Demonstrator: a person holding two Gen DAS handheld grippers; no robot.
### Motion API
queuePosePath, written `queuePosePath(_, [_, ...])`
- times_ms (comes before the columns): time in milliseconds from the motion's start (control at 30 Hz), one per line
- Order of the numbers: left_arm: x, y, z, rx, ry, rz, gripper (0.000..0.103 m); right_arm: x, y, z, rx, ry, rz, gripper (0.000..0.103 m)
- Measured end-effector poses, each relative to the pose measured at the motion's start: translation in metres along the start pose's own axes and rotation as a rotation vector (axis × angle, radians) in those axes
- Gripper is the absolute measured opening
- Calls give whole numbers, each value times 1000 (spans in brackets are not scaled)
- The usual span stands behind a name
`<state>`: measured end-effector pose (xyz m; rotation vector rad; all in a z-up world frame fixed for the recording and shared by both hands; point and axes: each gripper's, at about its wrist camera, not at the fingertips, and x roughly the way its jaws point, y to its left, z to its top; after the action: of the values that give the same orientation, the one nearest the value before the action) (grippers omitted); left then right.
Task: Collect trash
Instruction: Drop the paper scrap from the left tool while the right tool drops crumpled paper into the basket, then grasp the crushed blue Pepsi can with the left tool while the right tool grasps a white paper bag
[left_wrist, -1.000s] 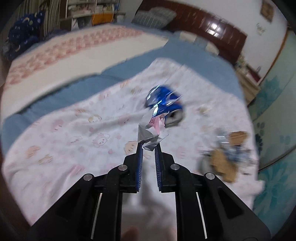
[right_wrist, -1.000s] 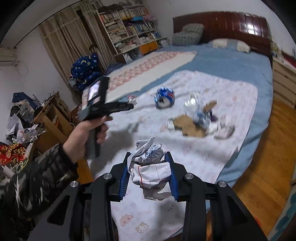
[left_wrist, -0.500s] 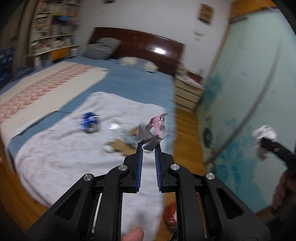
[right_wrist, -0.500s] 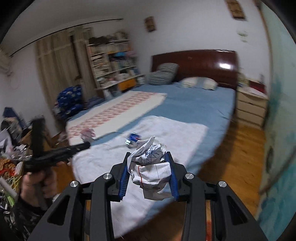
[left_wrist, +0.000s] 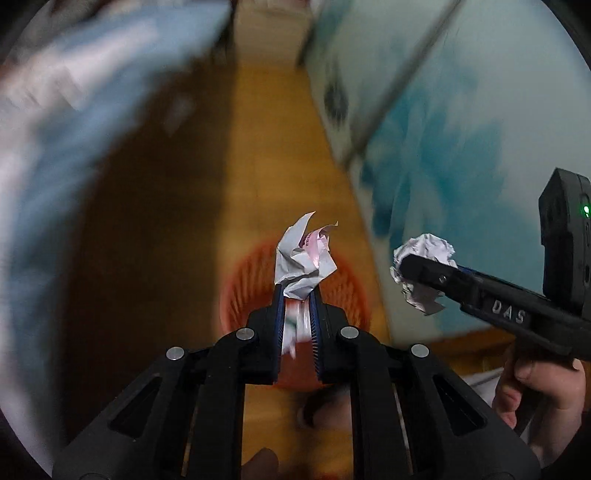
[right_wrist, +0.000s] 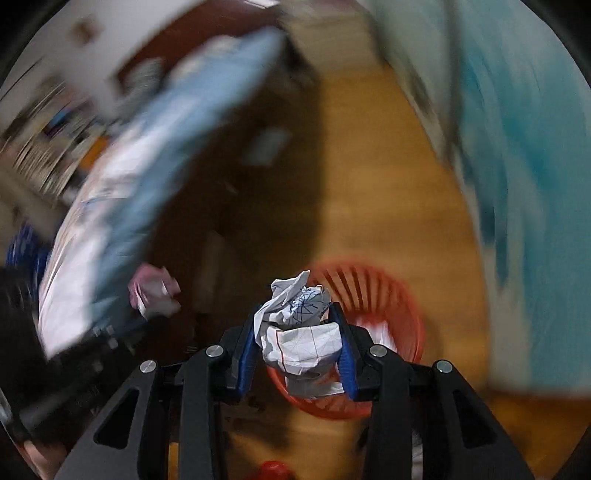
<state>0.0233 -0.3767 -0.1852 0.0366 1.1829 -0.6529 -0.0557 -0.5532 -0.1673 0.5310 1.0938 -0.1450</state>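
Above a wooden floor (left_wrist: 258, 147), both grippers clench crumpled paper over the red basket (right_wrist: 388, 288); next, release inside.

Both hand-held grippers (left_wrist: 297, 291) (right_wrist: 299, 332) clamped, downward-tilted

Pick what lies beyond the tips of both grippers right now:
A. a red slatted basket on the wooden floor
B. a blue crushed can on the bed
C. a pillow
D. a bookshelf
A: the red slatted basket shows on the wooden floor behind the left gripper and the right gripper, each clamping crumpled paper.
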Motion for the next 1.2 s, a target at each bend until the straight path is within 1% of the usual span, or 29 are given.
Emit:
queuePosePath(33, [30,4,-5,-14,65,5,13,22,-11,-4,38,37,-14,37])
queuePosePath(67, [54,9,-9,-30,119,-4,13,55,-31,-12,81,95,-39,37])
queuePosePath(100, [73,12,-13,-36,154,-8,13,72,-36,-17,104,125,-41,37])
queuePosePath(167, [104,12,-21,-13,206,24,13,104,-53,-27,138,184,-43,37])
queuePosePath(200, [112,12,-23,-15,219,31,13,118,-57,-30,136,211,-69,37])
queuePosePath(267, [128,10,-25,-8,248,39,13,134,-58,-33,151,228,-86,37])
queuePosePath(300, [132,9,-25,-7,257,41,13,140,-63,-35,165,241,-110,37])
queuePosePath(400, [132,4,-29,25,263,60,13,148,-70,-35,212,243,-127,38])
queuePosePath(433, [129,5,-29,19,260,74,13,148,-71,-36,219,243,-131,41])
queuePosePath(467, [125,12,-28,8,254,80,16,148,-72,-34,220,242,-140,46])
queuePosePath(500, [124,12,-29,4,250,82,31,146,-74,-33,223,236,-143,53])
queuePosePath(533, [123,8,-27,13,243,89,46,141,-78,-35,222,228,-142,67])
queuePosePath(567, [118,7,-27,22,234,94,73,135,-78,-31,217,212,-161,69])
queuePosePath(600, [111,6,-26,23,215,98,78,129,-80,-28,211,201,-187,69])
queuePosePath(667, [98,5,-24,17,201,114,78,117,-84,-21,213,174,-219,69])
queuePosePath(700, [91,5,-23,19,200,130,78,106,-83,-18,218,144,-225,69])
queuePosePath(733, [79,5,-23,22,192,151,78,96,-82,-17,218,123,-227,69])
queuePosePath(767, [65,6,-23,24,182,162,78,79,-78,-15,217,88,-220,69])
queuePosePath(833, [35,10,-24,19,163,182,78,52,-67,-14,204,38,-184,74])
queuePosePath(867, [18,13,-24,18,152,190,78,36,-56,-15,176,14,-160,78])
queuePosePath(933, [-22,23,-23,19,111,198,78,7,-29,-19,105,-21,-103,80])
queuePosePath(967, [-41,28,-22,23,88,201,78,-12,-7,-23,62,-42,-61,83])
queuePosePath(1000, [-61,36,-21,25,60,212,80,-22,6,-24,37,-47,-44,85])
queuePosePath(1033, [-84,47,-19,20,27,225,81,-35,28,-23,-5,-58,-12,85])
queuePosePath(1067, [-102,56,-19,14,-2,229,82,-43,41,-20,-29,-67,9,86])
queuePosePath(1133, [-142,79,-20,5,-66,251,83,-61,81,-11,-92,-77,57,87])
queuePosePath(1167, [-158,90,-23,-5,-95,263,84,-70,113,1,-138,-79,81,89])
queuePosePath(1200, [-174,102,-27,-24,-118,274,85,-74,133,9,-166,-80,97,90])
